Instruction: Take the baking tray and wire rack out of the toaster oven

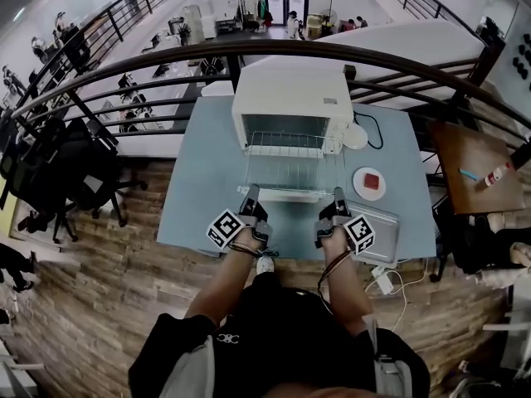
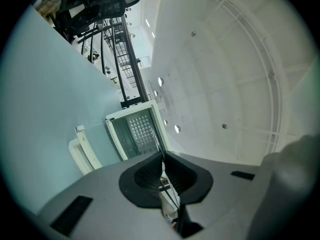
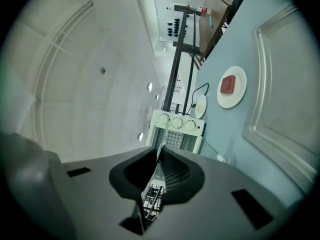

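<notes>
The white toaster oven [image 1: 290,98] stands at the back of the blue-grey table, its door [image 1: 286,195] folded down. The wire rack [image 1: 290,168] hangs level in front of the oven mouth, over the door. My left gripper [image 1: 250,194] is shut on the rack's left edge and my right gripper [image 1: 338,196] is shut on its right edge. In the left gripper view the left gripper [image 2: 162,156] pinches the rack's thin edge [image 2: 168,190], with the oven [image 2: 136,134] ahead. In the right gripper view the right gripper [image 3: 159,151] pinches the rack wires [image 3: 151,196]. The baking tray [image 1: 383,230] [image 3: 287,99] lies on the table at the right.
A white plate [image 1: 369,183] [image 3: 231,87] with a red item lies right of the oven, near a round white object [image 1: 355,136] with a black cable. A black railing [image 1: 249,52] runs behind the table [image 1: 199,189]. A brown side table [image 1: 477,160] stands at the right.
</notes>
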Motion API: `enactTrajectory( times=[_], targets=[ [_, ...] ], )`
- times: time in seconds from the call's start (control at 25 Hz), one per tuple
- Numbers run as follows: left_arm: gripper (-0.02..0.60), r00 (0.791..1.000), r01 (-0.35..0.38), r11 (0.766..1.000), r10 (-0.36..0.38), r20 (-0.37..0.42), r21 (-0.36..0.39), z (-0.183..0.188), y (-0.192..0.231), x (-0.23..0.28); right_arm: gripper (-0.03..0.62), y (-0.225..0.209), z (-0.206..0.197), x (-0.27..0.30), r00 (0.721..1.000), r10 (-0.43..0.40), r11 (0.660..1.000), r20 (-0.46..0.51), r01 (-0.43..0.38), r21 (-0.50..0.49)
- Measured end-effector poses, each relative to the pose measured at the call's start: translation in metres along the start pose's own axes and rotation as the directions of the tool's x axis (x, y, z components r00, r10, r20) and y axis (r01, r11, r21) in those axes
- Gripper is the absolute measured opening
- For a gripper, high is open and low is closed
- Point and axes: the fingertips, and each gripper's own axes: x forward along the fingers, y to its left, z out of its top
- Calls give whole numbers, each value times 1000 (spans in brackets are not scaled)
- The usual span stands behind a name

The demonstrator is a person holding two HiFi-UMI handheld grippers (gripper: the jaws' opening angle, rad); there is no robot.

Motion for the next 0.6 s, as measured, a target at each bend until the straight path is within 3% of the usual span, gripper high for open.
enactTrajectory(
  times=[0.32, 0.6],
  targets=[
    [26, 995, 19, 1000, -19, -96, -2, -57, -5, 1, 31, -19, 41, -46, 997, -28, 1000, 74, 29, -10],
    [26, 977, 39, 999, -38, -211, -1, -119, -14, 20, 31, -44, 93, -86, 983, -76, 997, 168, 79, -7]
  ],
)
